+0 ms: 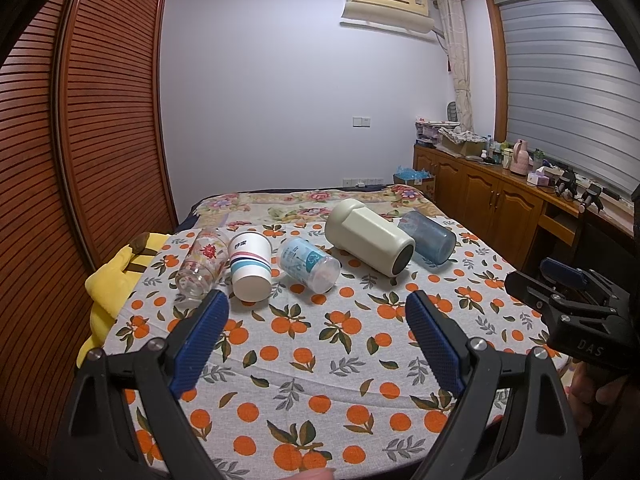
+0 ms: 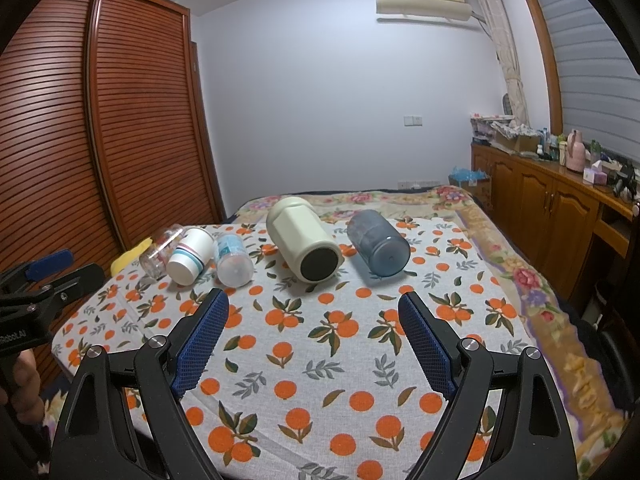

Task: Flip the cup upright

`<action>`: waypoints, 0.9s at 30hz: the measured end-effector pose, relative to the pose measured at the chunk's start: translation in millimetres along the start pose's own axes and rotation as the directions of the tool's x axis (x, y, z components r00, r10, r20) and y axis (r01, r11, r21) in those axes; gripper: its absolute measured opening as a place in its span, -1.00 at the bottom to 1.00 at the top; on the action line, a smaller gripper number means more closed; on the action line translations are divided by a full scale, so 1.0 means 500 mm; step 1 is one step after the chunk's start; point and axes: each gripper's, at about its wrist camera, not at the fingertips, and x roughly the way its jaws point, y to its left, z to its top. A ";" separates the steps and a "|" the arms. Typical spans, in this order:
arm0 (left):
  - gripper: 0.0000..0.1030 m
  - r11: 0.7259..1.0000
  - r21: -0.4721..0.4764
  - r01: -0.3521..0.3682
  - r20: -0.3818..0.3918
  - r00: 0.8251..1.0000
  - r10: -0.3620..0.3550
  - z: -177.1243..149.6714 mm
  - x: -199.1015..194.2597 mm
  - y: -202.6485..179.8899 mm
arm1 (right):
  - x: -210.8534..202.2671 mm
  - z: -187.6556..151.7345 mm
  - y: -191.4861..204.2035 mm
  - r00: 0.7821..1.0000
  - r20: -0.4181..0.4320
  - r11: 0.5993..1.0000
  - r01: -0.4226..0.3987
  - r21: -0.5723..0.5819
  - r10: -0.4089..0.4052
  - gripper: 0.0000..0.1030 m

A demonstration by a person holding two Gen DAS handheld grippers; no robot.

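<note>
A: Cups?

B: Five, all on their sides in a row across the far half of the orange-print cloth [image 1: 304,344] on the bed [image 2: 532,280]. From the left: glass [image 1: 198,266], paper cup [image 1: 250,266], clear plastic cup [image 1: 308,264], cream mug [image 1: 368,236], blue tumbler [image 1: 430,238].

A: Touching?

B: Glass and paper cup lie side by side, likely touching; hard to be sure at this angle. Plastic cup just beside the paper cup. Mug and tumbler lie close together, a little apart from the other three. Bases face the cameras; the mug's base is dark.

A: Left gripper?

B: Left gripper [image 1: 316,312] hovers above the cloth, near side of the row, fingers [image 1: 200,340] wide apart, nothing between them. Left fingertip sits just short of the glass and paper cup in its view.

A: Right?

B: Right gripper [image 2: 314,314] likewise above the cloth, fingers [image 2: 426,344] spread, empty. Mug and tumbler lie beyond its tips. It shows at the right edge of the left view.

A: Surroundings?

B: Yellow cloth [image 1: 108,280] at the bed's left edge, wardrobe [image 1: 80,140] left, cabinet [image 1: 488,200] right.
</note>
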 end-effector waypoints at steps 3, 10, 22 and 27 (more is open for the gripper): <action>0.76 1.000 -0.001 0.002 0.001 1.000 -0.002 0.000 0.000 0.000 | 0.000 0.001 0.000 1.000 0.000 1.000 0.001 -0.001 -0.001 0.72; 0.76 1.000 0.000 0.002 0.003 1.000 -0.002 0.002 -0.003 -0.002 | 0.002 0.001 -0.001 1.000 0.000 1.000 0.000 0.001 0.000 0.72; 0.76 1.000 -0.004 0.008 -0.010 1.000 -0.009 0.020 -0.005 -0.004 | 0.004 0.000 -0.006 1.000 -0.010 1.000 0.000 0.000 0.000 0.72; 0.76 1.000 0.008 0.010 -0.012 1.000 -0.010 0.026 0.023 0.002 | 0.017 0.007 -0.001 0.999 -0.033 1.000 0.010 0.000 -0.010 0.72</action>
